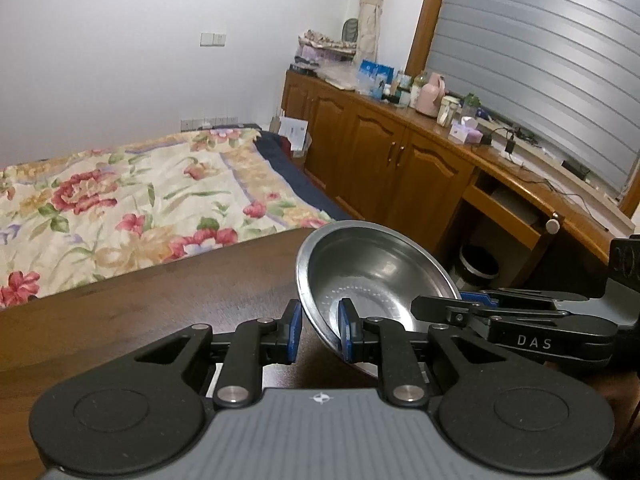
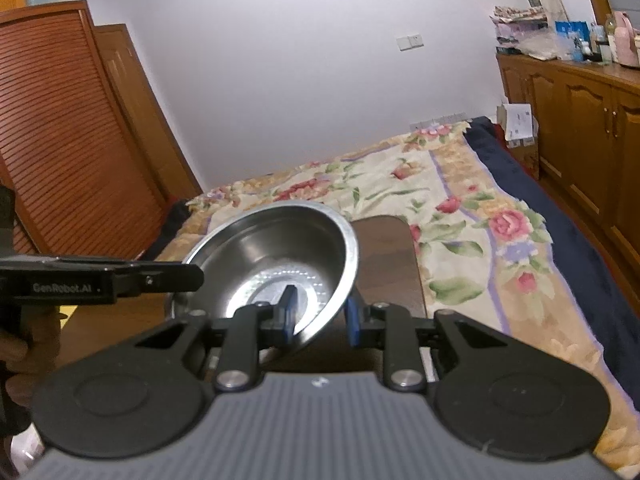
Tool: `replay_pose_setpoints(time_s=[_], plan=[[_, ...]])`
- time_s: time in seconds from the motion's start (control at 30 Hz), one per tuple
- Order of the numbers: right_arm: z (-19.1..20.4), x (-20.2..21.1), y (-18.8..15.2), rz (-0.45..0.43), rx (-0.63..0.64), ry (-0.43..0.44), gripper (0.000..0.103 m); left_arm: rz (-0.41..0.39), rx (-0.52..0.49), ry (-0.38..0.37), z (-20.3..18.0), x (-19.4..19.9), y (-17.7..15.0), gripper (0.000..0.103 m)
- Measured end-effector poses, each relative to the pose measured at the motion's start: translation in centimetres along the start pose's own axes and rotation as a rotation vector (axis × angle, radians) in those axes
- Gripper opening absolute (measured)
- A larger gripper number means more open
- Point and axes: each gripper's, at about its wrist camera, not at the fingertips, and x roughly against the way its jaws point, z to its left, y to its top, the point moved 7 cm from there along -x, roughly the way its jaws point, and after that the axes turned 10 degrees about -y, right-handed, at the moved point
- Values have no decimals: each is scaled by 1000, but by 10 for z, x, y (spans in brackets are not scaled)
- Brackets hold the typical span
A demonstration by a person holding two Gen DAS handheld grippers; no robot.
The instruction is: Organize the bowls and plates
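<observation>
In the left wrist view the steel bowl [image 1: 372, 280] is the landmark: it is tilted, raised over the near right part of the dark wooden table [image 1: 160, 304], with its open side turned toward the camera. The left tool [image 1: 320, 332] straddles the bowl's near rim, one blue pad inside the bowl and one outside; the pads look spread with a gap on the outer side, so whether it truly pinches the rim I cannot tell. To the right of the bowl the right tool [image 1: 460, 300] reaches in at the rim, its side marked "DAS"; its grip cannot be read here. In the right wrist view the bowl [image 2: 280, 256] again sits tilted above the table [image 2: 392, 264], the floral bed [image 2: 460, 216] behind it. The right tool [image 2: 320, 312] has one pad inside the bowl and one outside its wall, apparently pinching it. Left of the bowl the left tool [image 2: 188, 276] touches the rim, its body reading "GenRobot.AI". Judging progress: only this one bowl shows, in the air, with no plates or stack visible, so the sorting looks mid-step, with placement left to do
</observation>
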Motion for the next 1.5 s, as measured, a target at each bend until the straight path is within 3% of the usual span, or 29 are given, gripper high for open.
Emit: replay_pose_setpoints(time_s=[0.83,1.5], plan=[[29,51,12,-71,65,16,25,-107,-75,-12,-33,76,-5,22],[76,88,-33,-15,128,82,25,-131,-62,42,-45,149,-68,22]])
